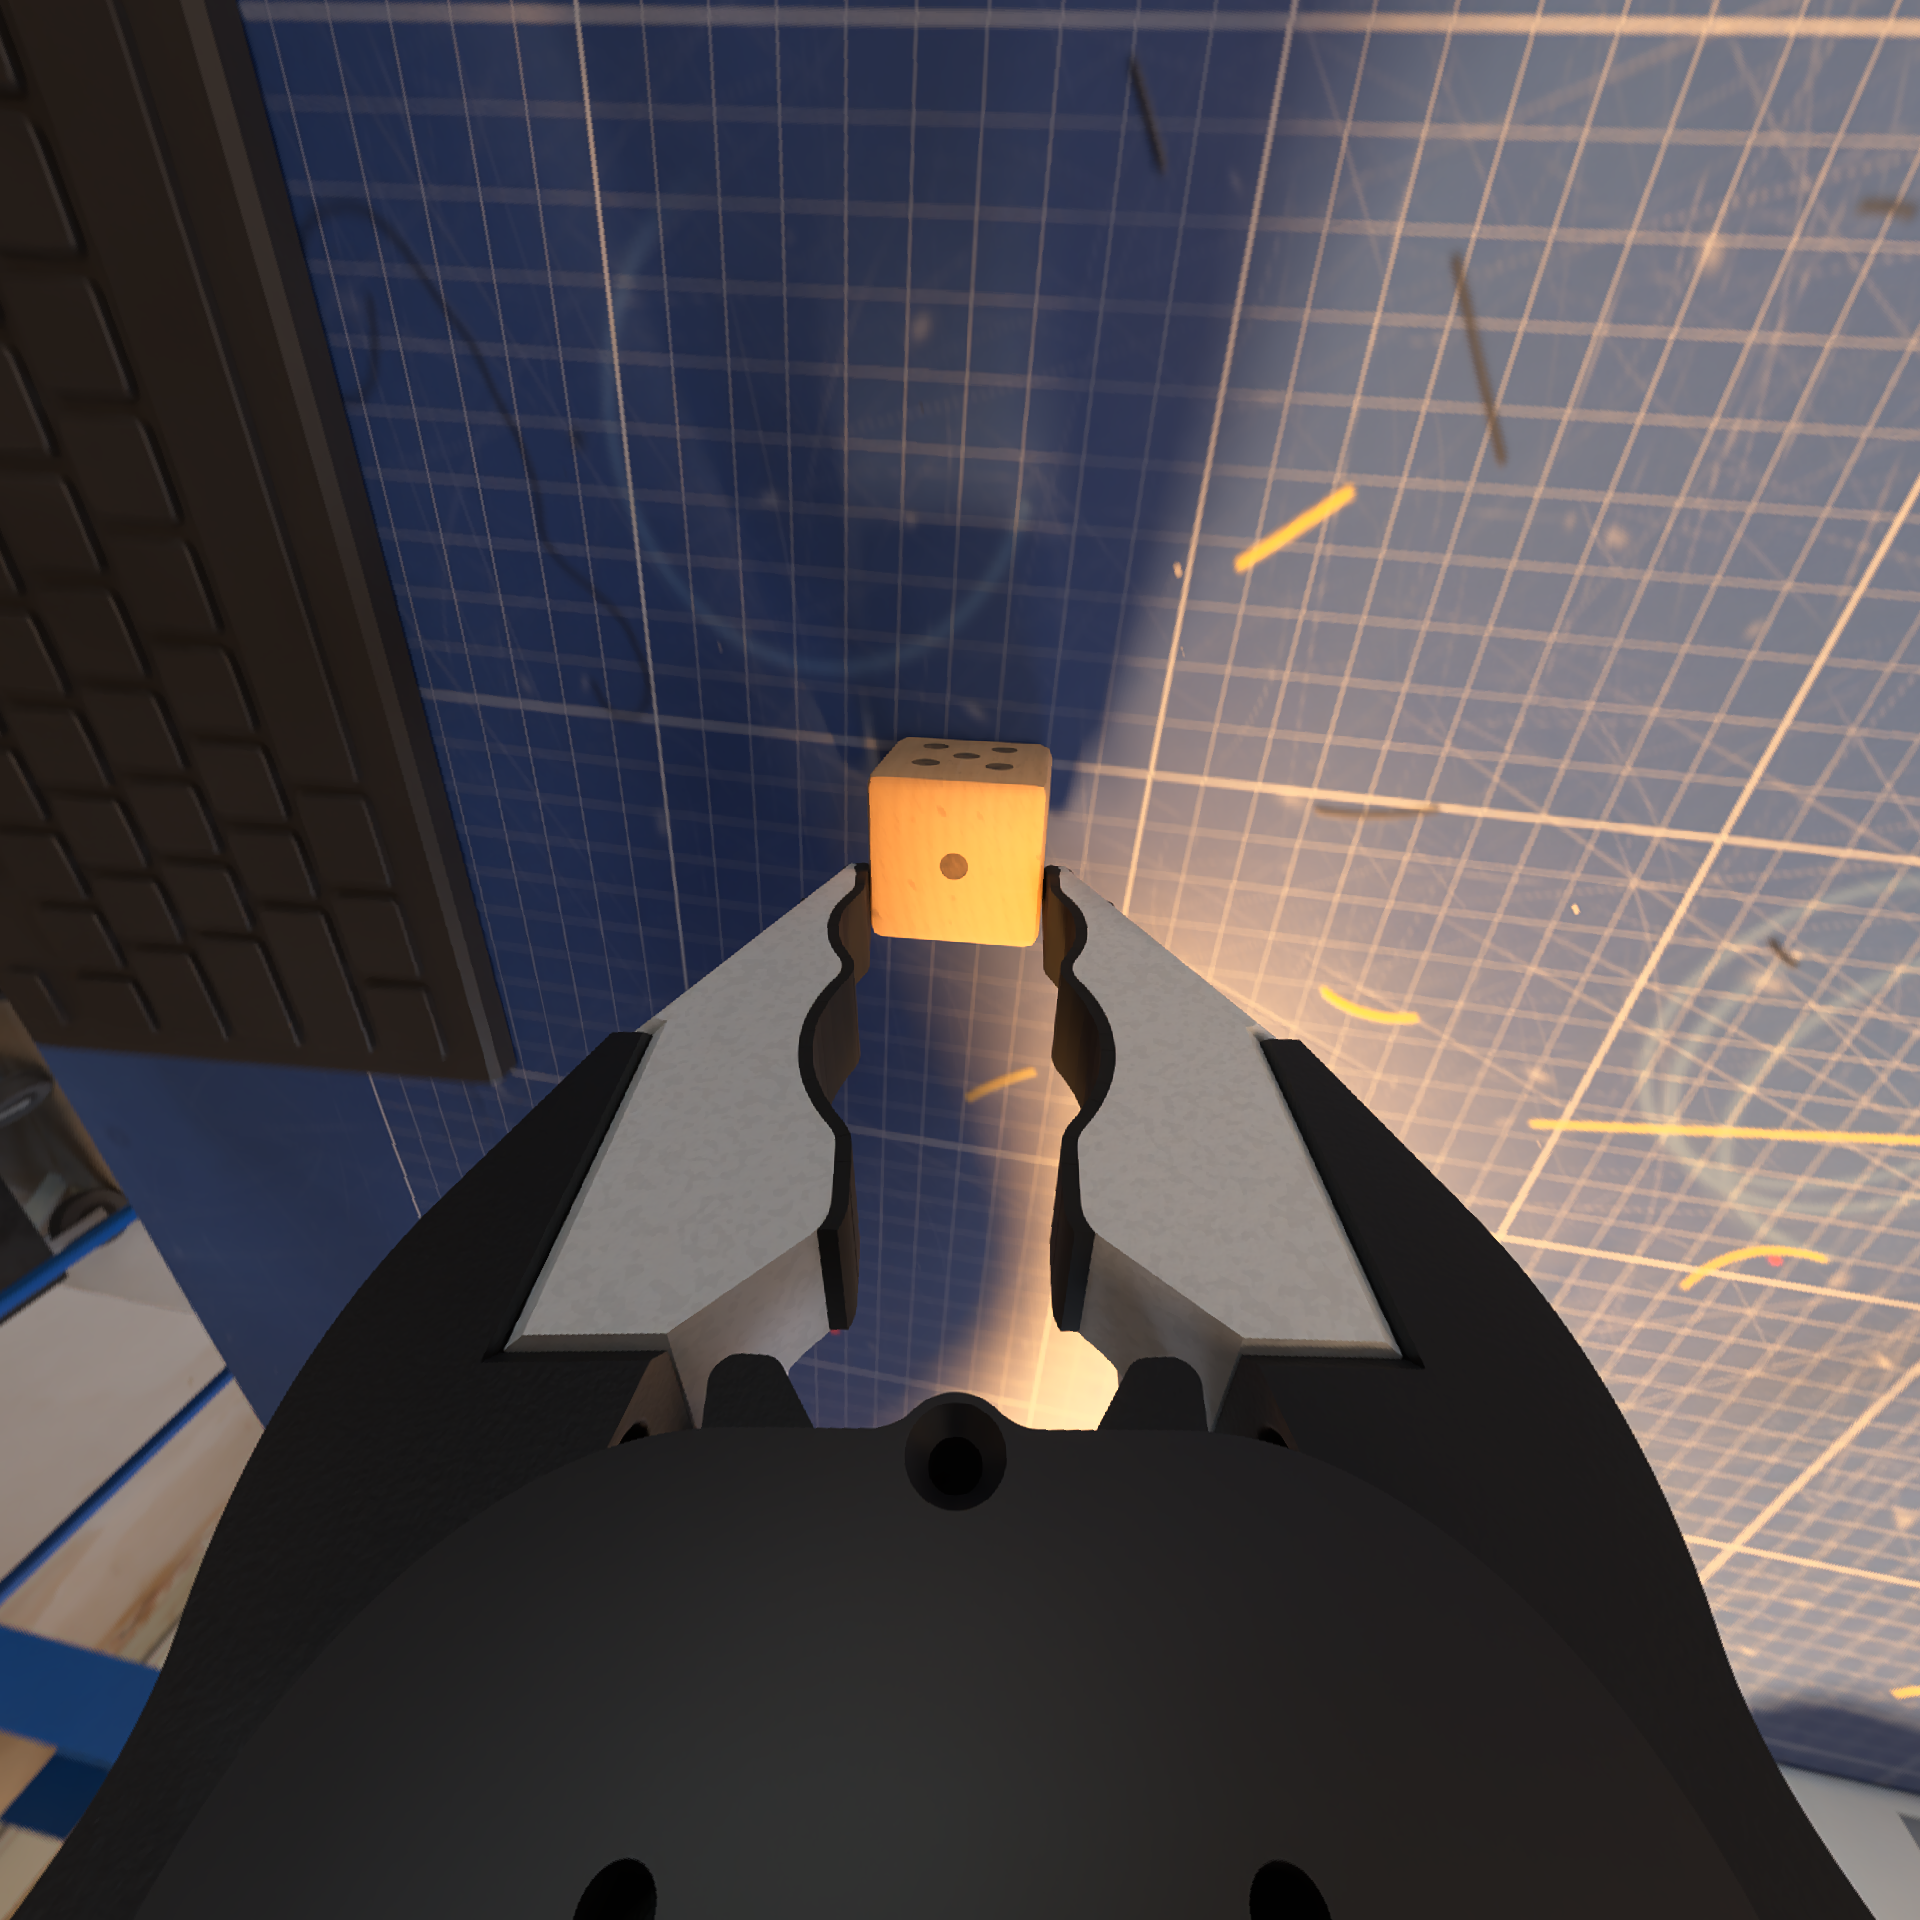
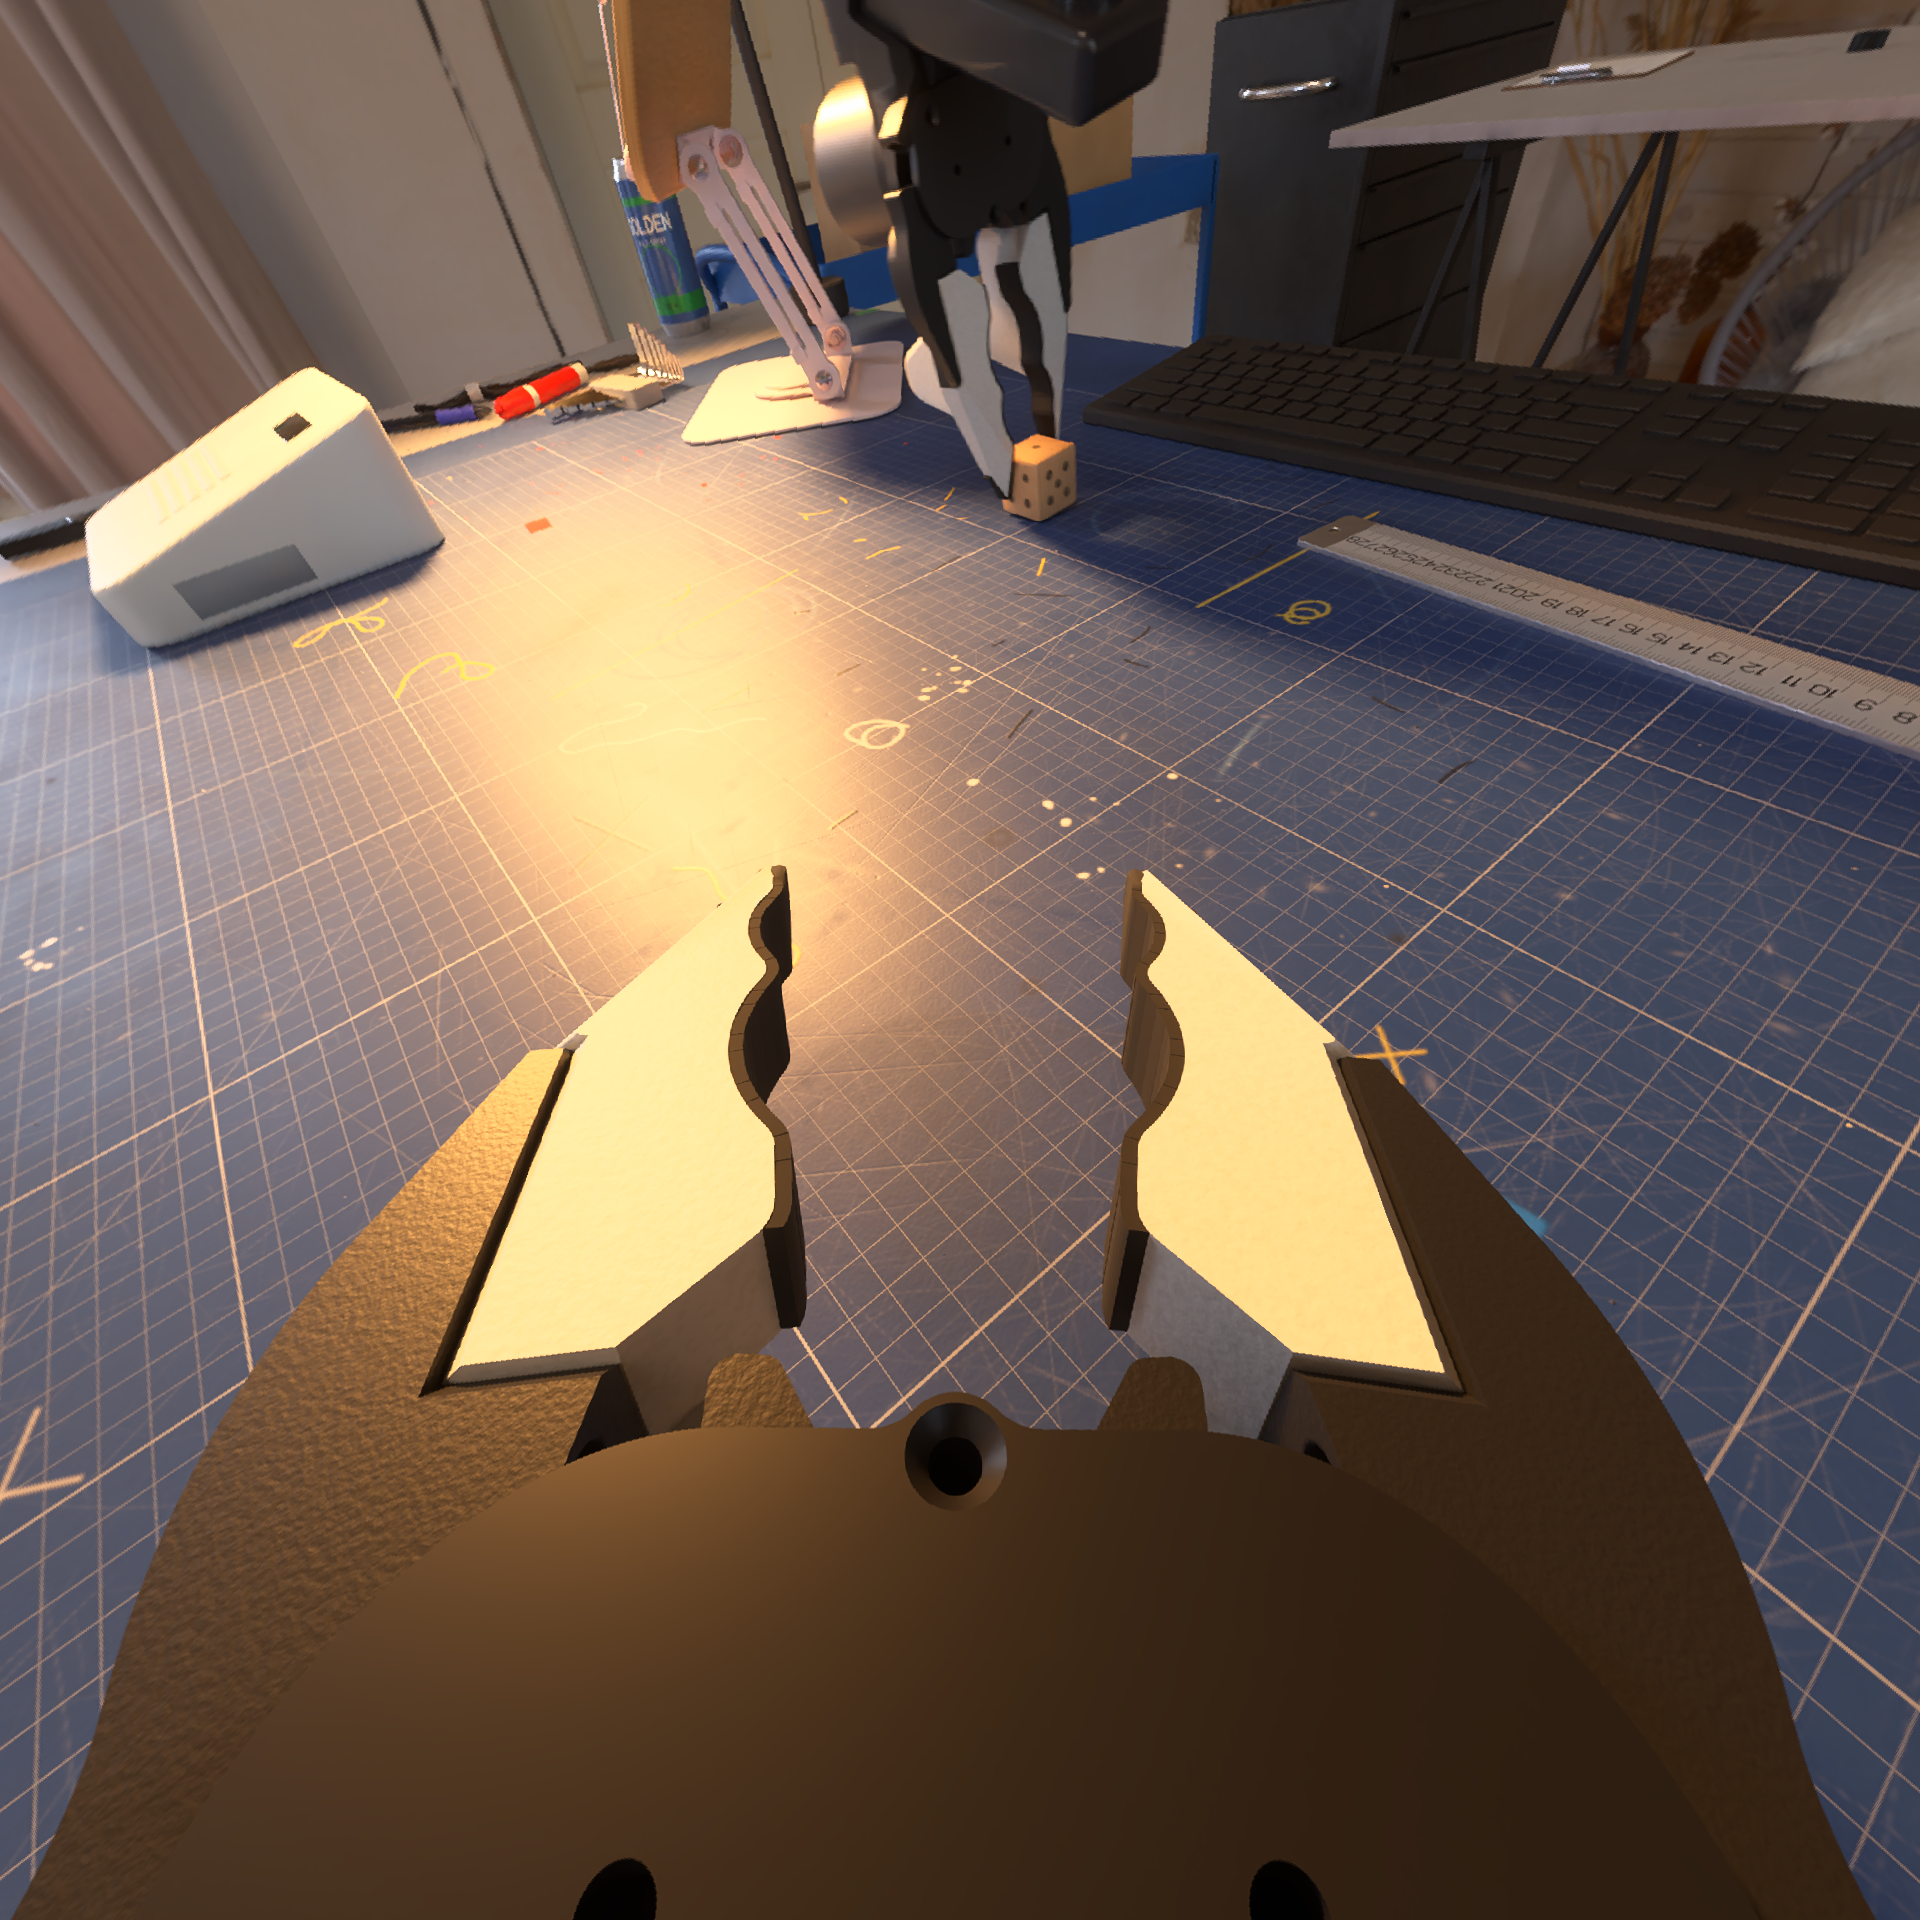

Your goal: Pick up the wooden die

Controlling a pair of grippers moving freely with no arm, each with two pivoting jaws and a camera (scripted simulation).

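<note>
The wooden die (image 1: 956, 842) is a small pale cube with dark pips. My left gripper (image 1: 954, 896) is shut on it, one fingertip pressed to each side of its lower half. It hangs over the blue cutting mat (image 1: 727, 416). In the right wrist view the die (image 2: 1042, 478) shows at the tips of the left gripper (image 2: 1023, 468), far ahead and low over the mat; I cannot tell whether it touches. My right gripper (image 2: 956, 904) is open and empty, low over the mat (image 2: 520, 935).
A black keyboard (image 1: 156, 623) lies left of the die and shows at the far right in the right wrist view (image 2: 1558, 436). A metal ruler (image 2: 1621, 623) lies in front of it. A white box (image 2: 260, 509), a lamp base (image 2: 800, 395) and a red marker (image 2: 540, 393) sit far left.
</note>
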